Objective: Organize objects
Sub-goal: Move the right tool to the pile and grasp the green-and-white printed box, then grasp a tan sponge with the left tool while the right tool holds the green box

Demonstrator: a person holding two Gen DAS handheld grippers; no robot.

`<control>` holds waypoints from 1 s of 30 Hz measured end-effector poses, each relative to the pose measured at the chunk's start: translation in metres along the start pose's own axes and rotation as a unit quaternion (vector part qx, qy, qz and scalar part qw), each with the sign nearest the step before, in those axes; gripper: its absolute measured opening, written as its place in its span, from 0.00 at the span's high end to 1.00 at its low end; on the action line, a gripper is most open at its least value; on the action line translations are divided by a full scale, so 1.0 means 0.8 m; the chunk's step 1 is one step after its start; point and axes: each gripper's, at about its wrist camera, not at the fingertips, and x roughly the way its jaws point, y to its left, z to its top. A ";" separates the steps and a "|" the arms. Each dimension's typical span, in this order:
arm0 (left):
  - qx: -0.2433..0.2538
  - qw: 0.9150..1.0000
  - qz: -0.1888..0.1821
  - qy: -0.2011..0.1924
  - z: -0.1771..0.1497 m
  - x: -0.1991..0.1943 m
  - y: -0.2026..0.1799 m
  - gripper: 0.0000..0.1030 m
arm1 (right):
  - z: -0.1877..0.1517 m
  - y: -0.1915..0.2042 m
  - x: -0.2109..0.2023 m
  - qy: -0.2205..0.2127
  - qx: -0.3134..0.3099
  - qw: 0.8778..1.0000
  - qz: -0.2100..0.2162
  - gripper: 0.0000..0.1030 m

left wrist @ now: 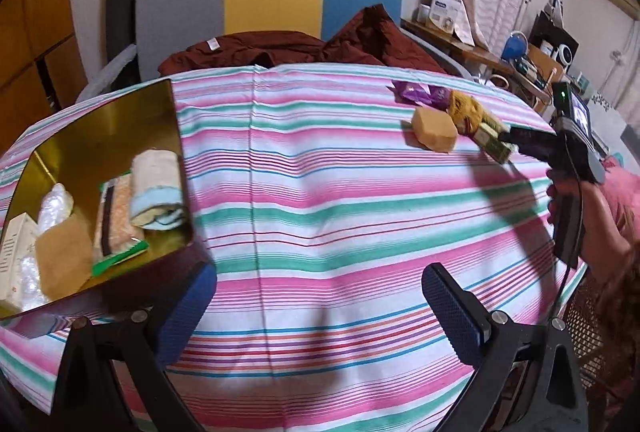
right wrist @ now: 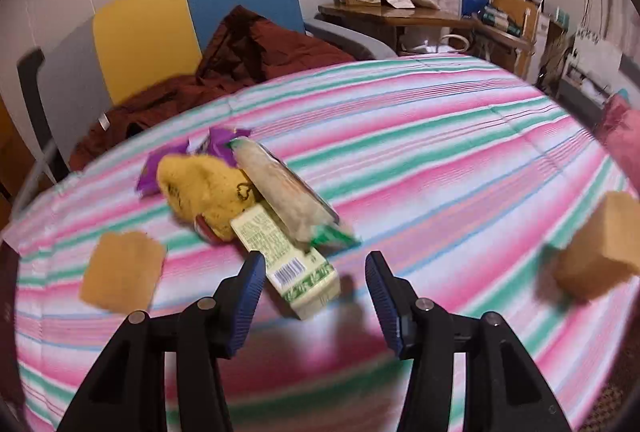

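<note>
Left wrist view: the left gripper (left wrist: 320, 316) has its fingers spread wide with nothing between them, hovering over the striped desk (left wrist: 320, 191). Just beyond the left finger sits the gold-lined box (left wrist: 120, 119), already holding a rolled towel (left wrist: 158, 189), packets and a sponge. Far ahead and to the right, the right gripper (left wrist: 505, 139) reaches into the loose pile.

Right wrist view: the right gripper (right wrist: 316, 288) is open, its fingers flanking the near end of the green-printed carton (right wrist: 288, 260) without visibly closing on it. Behind the carton lie a long wrapped packet (right wrist: 286, 191), a yellow plush toy (right wrist: 204, 187) and a purple wrapper (right wrist: 220, 143); one sponge block (right wrist: 122, 270) rests left of the fingers, another (right wrist: 600, 252) well to the right. Likely light and fairly stiff, the carton should take a squeeze across its narrow sides near the barcode end, though too hard a squeeze could dent it.
</note>
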 end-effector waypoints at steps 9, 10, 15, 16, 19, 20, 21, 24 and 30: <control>0.012 1.000 -0.023 0.013 0.021 0.030 -0.032 0.00 | -0.012 0.021 0.023 0.022 -0.038 0.998 0.041 0.63; 0.016 0.999 -0.027 0.014 0.025 0.033 -0.037 0.00 | -0.016 0.023 0.022 0.020 -0.042 0.998 0.043 0.65; 0.033 0.999 -0.031 0.009 0.043 0.045 -0.060 0.00 | -0.029 0.023 0.007 0.015 -0.033 0.997 0.061 0.71; 0.032 0.999 -0.033 0.009 0.046 0.047 -0.061 0.00 | -0.033 0.023 0.005 0.014 -0.030 0.997 0.067 0.71; 0.019 0.999 -0.039 0.016 0.062 0.062 -0.066 0.00 | -0.048 0.027 -0.005 0.006 -0.032 0.997 0.063 0.71; 0.016 0.999 -0.040 0.017 0.065 0.067 -0.066 0.00 | -0.052 0.029 -0.009 0.002 -0.033 0.998 0.059 0.71; 0.014 0.999 -0.041 0.018 0.069 0.072 -0.068 0.00 | -0.056 0.028 -0.013 -0.002 -0.031 0.998 0.053 0.71; 0.014 0.999 -0.045 0.023 0.087 0.093 -0.080 0.00 | -0.063 0.024 -0.016 -0.012 -0.019 0.999 0.042 0.71; 0.028 0.998 -0.053 0.011 0.125 0.129 -0.113 0.00 | -0.069 0.013 -0.020 -0.033 0.002 0.999 0.023 0.71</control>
